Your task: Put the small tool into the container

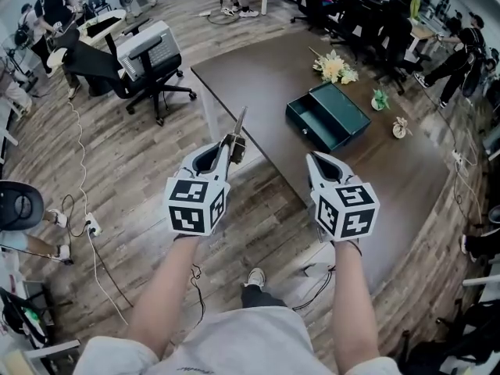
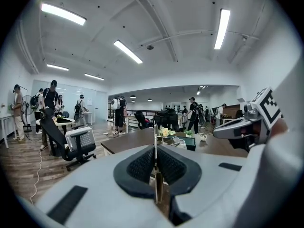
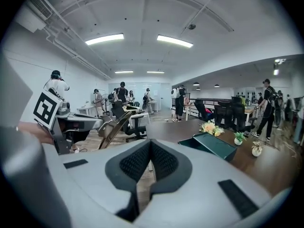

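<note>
The small tool, a thin metal blade on a wooden handle, juts forward from my left gripper, which is shut on it. In the left gripper view the tool stands edge-on between the pressed pads. The container, an open dark green box, lies on the dark table ahead and to the right, beyond both grippers. My right gripper is shut and holds nothing; its pads meet with nothing between them. The right gripper view shows the container ahead and the tool at the left.
A bunch of flowers, a small green plant and a little tied pouch sit on the table near the box. An office chair stands to the left on the wooden floor. Cables trail there. People stand at the back.
</note>
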`<state>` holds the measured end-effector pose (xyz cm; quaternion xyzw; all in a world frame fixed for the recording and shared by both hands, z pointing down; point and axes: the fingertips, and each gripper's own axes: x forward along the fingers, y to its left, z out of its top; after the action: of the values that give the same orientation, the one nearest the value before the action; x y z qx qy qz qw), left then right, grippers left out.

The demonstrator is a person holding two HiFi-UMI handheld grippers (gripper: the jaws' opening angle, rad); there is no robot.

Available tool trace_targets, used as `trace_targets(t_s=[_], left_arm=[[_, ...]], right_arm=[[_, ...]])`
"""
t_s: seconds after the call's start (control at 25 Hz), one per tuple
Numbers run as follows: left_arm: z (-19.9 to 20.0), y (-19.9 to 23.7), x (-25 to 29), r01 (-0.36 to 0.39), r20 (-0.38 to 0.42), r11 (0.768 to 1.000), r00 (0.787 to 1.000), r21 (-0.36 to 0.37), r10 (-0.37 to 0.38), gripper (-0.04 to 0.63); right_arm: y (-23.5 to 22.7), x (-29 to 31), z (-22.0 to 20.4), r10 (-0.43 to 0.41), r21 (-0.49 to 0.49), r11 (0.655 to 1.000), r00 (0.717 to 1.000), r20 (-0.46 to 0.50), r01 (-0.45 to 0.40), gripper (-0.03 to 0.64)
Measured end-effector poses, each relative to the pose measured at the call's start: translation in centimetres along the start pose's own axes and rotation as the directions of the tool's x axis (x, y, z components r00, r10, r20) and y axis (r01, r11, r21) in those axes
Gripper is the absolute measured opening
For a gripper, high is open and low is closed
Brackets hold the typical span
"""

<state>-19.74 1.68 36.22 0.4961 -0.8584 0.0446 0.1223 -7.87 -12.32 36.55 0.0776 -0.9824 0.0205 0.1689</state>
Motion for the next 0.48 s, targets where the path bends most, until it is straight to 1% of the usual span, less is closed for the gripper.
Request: trace_targets(t_s=[0.32,0.48], left_arm=[[0.9,-0.7,5.1,-0.005,-0.015,1.000,1.000,0.021,0.005,0.006],[1.4,-1.6,7.2,0.006,-0.019,0.999,1.000,0.034,-0.006,0.006]], right_arm=[[-4.4,3.0,0.3,0.007,0.022,1.000,1.000,0.010,-0.007,0.005],[-6.0,3.9,0.6,0.010,0.025,1.000,1.000,0.013,-0.011,0.005]])
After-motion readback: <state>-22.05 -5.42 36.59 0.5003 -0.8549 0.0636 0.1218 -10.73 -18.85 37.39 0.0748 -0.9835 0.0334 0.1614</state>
